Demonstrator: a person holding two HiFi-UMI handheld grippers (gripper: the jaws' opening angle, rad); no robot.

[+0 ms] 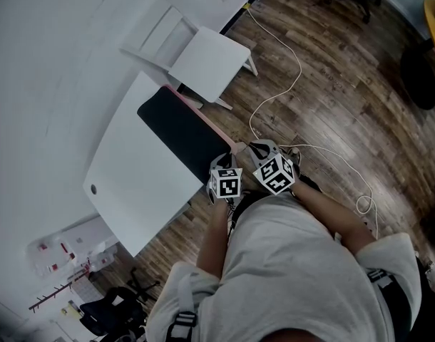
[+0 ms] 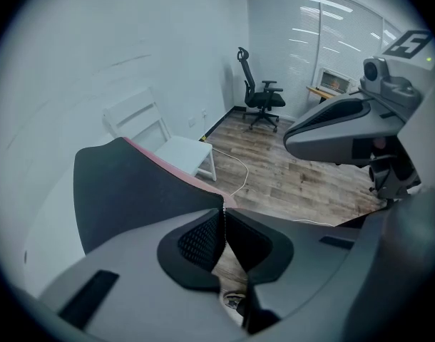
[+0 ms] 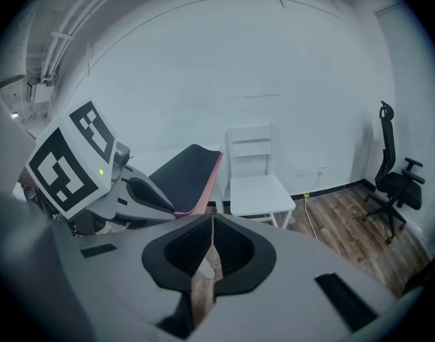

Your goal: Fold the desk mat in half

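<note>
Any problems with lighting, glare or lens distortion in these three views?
Head view: dim and bluish, dark corners, the white table evenly lit. Left gripper view: strong fisheye with a black rim; the blinds are bright, not washed out. Right gripper view: same fisheye; the wall bows, no glare.

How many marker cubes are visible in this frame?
2. One marker cube rides on the left gripper; the other on the right gripper, side by side at the desk mat's near corner. None seems hidden.
</note>
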